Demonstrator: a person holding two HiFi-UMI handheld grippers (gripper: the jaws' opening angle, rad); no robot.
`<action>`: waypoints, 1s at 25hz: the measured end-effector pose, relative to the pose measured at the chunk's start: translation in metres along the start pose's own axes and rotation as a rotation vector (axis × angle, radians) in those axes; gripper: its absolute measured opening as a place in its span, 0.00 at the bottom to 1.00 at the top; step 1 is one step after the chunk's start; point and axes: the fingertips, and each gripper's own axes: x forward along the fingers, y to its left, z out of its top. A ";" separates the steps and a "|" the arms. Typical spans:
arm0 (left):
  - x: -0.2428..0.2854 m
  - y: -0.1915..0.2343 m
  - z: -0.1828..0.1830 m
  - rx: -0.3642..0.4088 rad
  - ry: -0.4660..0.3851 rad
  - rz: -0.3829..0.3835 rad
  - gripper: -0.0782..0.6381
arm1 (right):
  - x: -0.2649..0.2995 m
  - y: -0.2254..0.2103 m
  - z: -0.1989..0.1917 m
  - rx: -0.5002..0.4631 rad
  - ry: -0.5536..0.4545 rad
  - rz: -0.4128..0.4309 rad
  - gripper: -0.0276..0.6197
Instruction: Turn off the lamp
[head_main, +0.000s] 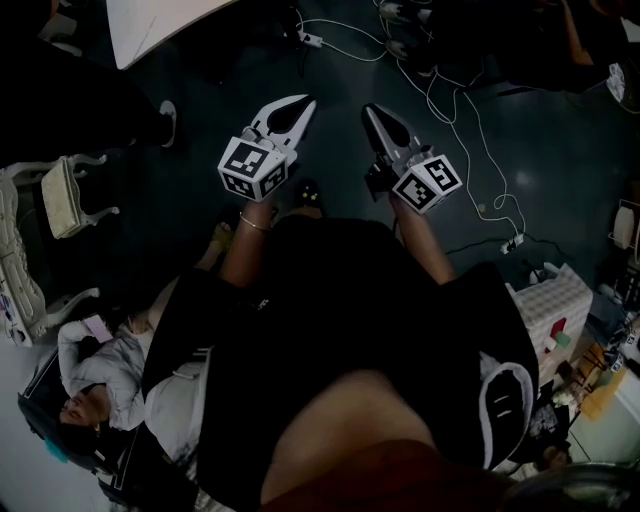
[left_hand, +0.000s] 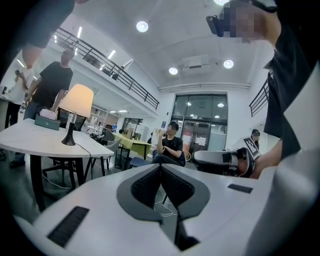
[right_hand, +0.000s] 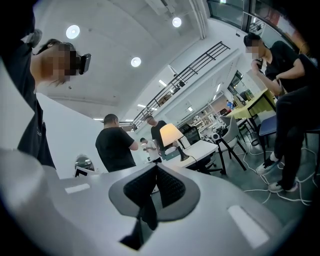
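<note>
Lit lamp (left_hand: 77, 103) well apart, beyond both closed jaws

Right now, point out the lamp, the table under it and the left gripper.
lamp (left_hand: 76, 100), left gripper view, on the middle of its shade.
table (left_hand: 30, 138), left gripper view, on a bare part of its white top.
left gripper (head_main: 300, 104), head view, at the tips of its closed jaws.

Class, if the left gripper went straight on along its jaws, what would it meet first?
Nothing close. The left gripper, jaws shut, points toward a seated person in black some way off, likely the first thing met, though depth is unclear. The lamp on the table stands left of that line.
</note>
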 end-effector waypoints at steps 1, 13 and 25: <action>0.001 0.004 0.002 0.000 -0.001 -0.004 0.12 | 0.004 -0.002 0.002 0.000 -0.005 -0.005 0.05; 0.011 0.041 0.003 -0.022 -0.003 0.015 0.12 | 0.033 -0.021 0.002 0.018 -0.001 -0.010 0.05; 0.024 0.100 0.013 -0.032 -0.010 0.155 0.12 | 0.102 -0.049 0.013 0.023 0.053 0.126 0.05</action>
